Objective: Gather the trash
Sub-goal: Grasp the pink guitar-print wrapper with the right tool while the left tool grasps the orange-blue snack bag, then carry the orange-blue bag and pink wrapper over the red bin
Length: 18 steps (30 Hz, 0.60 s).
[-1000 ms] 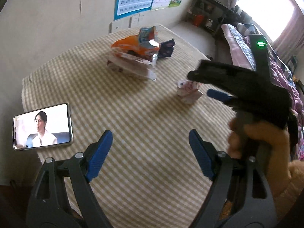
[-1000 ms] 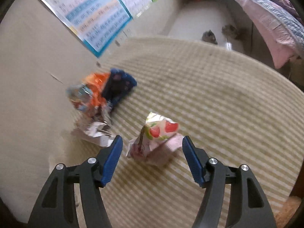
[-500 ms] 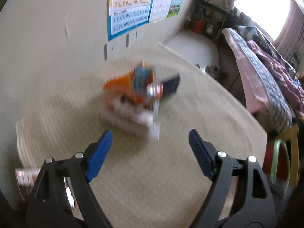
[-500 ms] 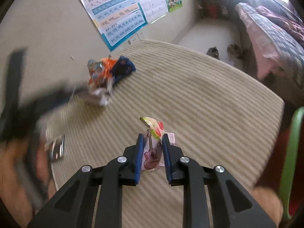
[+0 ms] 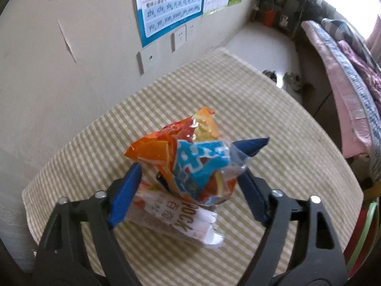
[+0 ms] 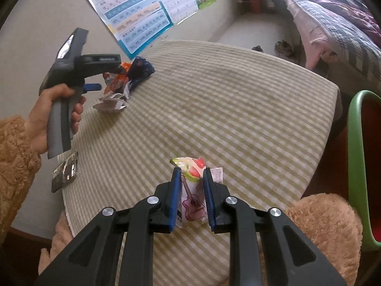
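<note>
Right gripper [image 6: 190,178]: clenched on a small crumpled wrapper [image 6: 193,191], thin glossy plastic with strawberry print and a pink guitar drawing, pinched flat between the blue ribbed pads, just above the checked tablecloth [image 6: 238,109].

Left gripper [image 5: 188,186]: jaws just been closing, standing on both sides of the pile of wrappers [image 5: 188,164] near the wall; cannot tell whether the pads already press. On top of the pile, orange and blue crinkled foil; beside it a dark blue folded piece [image 5: 252,145]; under it a flat white torn sachet [image 5: 181,219].

Near the table edge, flat dark phone [image 6: 65,174]. At the right, green round-rimmed bin [image 6: 357,166]. Fuzzy tan sleeve [image 6: 14,166] behind the left hand [image 6: 54,116].
</note>
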Tool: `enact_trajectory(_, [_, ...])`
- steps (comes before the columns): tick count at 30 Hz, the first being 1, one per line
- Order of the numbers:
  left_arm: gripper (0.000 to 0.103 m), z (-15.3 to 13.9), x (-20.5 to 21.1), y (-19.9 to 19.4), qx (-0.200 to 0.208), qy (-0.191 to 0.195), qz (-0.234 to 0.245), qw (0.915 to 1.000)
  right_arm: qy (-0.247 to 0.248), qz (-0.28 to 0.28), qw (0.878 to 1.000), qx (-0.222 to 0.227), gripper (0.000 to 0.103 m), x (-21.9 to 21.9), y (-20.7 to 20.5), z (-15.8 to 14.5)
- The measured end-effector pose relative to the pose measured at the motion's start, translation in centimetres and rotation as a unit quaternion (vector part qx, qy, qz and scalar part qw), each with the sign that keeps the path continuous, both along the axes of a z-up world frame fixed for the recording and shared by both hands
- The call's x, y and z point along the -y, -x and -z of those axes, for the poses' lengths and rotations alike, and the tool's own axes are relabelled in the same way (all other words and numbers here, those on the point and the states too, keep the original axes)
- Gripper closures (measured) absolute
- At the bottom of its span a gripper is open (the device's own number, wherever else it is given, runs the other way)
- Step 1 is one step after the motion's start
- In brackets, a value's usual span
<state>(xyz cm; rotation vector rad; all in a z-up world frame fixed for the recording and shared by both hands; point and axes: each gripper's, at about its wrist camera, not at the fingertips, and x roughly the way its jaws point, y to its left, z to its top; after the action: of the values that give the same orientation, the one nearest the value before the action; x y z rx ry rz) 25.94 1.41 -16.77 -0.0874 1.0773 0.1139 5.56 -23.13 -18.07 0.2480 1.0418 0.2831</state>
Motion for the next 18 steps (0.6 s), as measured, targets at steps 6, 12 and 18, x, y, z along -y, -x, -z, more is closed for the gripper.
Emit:
enact_trajectory(6, [0.055,-0.7,0.1,1.9,0.009,0.005,0.011,0.9999,-0.004,0.005,1.0,-0.006,0.084,0.3,-0.1,0.4])
enact_trajectory(12, [0.056,-5.3,1.9,7.6,0.082,0.017,0.046,0.9954,0.005,0.002,1.0,-0.003,0.083,-0.1,0.0,0.3])
enact_trajectory(18, [0.056,-5.8,4.8,14.3,0.082,0.038,0.102,0.9906,0.005,0.003,1.0,-0.002,0.084,-0.1,0.1,0.2])
